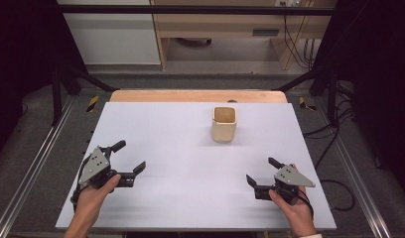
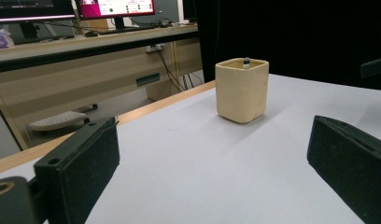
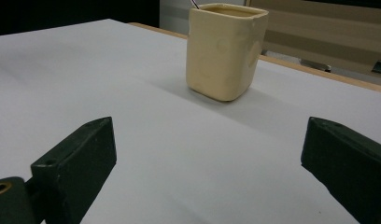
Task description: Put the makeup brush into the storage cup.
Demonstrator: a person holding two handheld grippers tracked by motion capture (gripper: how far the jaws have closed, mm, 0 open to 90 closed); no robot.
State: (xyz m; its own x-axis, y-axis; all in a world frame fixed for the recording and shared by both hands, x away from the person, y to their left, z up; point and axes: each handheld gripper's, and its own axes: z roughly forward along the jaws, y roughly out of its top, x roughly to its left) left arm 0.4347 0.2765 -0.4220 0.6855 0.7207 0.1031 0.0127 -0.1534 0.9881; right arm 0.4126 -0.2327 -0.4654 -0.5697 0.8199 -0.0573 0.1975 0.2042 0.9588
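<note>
Cup (image 1: 224,124) stands upright, well apart from both gaping tongs.

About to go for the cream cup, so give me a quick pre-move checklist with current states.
1. Left gripper open: ok, jaws spread wide.
2. Right gripper open: ok, jaws spread wide.
3. Both grippers empty: ok, nothing between either pair of jaws.
4. Cream cup upright on the white tabletop: ok, standing apart from both grippers.
5. Path to the cup free: ok, bare tabletop lies between each gripper and the cup.
6. Cup contents: cannot tell; a small dark tip shows at the rim in the left gripper view.
</note>
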